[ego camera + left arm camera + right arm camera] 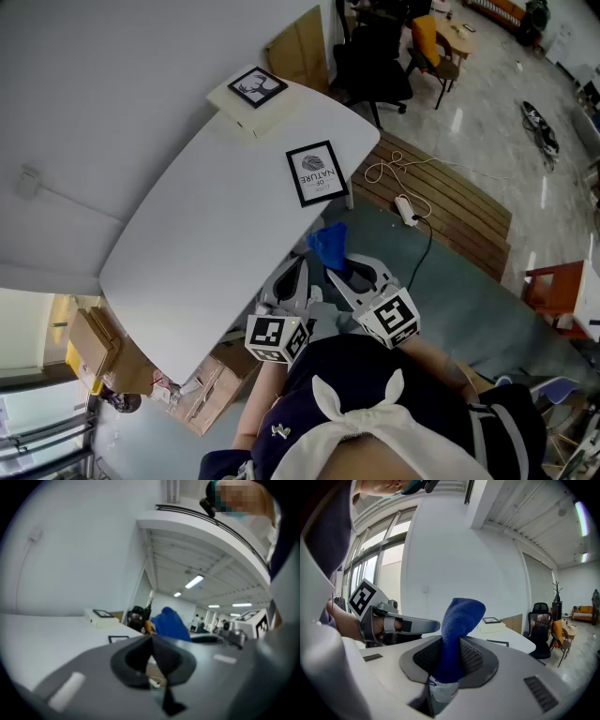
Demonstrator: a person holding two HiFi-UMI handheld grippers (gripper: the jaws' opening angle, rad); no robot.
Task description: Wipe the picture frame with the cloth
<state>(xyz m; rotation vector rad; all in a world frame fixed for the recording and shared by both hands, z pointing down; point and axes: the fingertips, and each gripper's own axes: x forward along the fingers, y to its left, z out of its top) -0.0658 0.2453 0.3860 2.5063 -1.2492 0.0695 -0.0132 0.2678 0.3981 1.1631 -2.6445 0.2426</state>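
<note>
At the near edge of the white table (206, 244) | right gripper (452, 660) is clamping the blue cloth (460, 616) | left gripper (152, 654) is sitting closed, empty | picture frame (317, 172) is lying flat, well ahead | best reaching in low, pressing the cloth flat, steadying the frame

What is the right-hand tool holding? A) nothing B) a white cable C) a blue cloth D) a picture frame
C: in the right gripper view, the blue cloth sticks up from between the right gripper jaws, which are clamped on it.
</note>
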